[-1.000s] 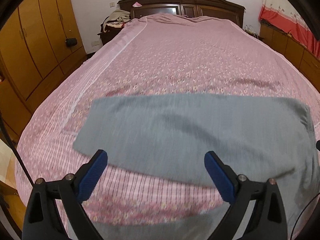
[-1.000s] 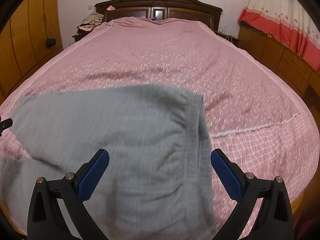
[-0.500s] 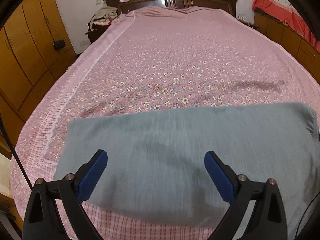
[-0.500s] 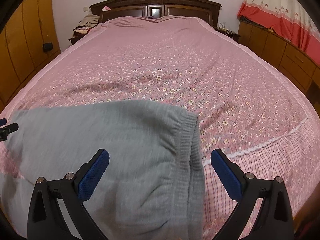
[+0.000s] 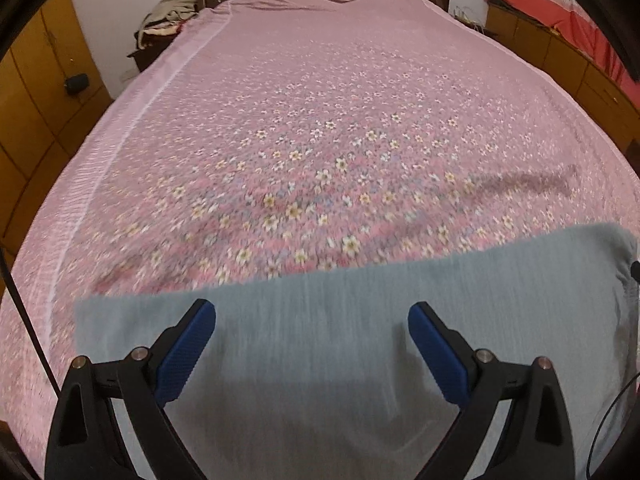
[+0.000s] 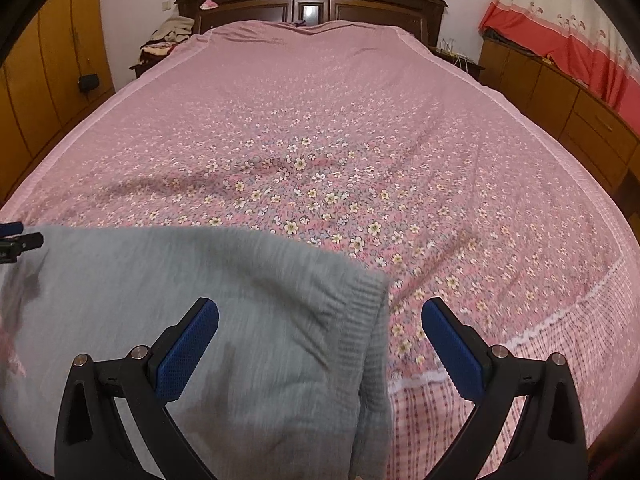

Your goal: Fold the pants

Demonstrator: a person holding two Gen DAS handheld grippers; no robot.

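Grey pants (image 5: 360, 320) lie flat across the near part of the bed, legs to the left, ribbed waistband (image 6: 372, 344) to the right. My left gripper (image 5: 312, 344) is open and empty, low over the leg part of the pants. My right gripper (image 6: 320, 340) is open and empty, over the waistband end, its right finger above the bedspread. The left gripper's tip shows at the left edge of the right wrist view (image 6: 16, 240).
A pink floral bedspread (image 6: 340, 152) covers a large bed with a dark wooden headboard (image 6: 312, 4). Orange wardrobes (image 5: 32, 80) stand on the left, low wooden cabinets (image 6: 560, 96) and a red curtain on the right. Clothes are piled on a nightstand (image 5: 164, 28).
Both grippers have moved forward and lower over the pants, so the pants now sit nearer the bottom of both views. Both stay open.
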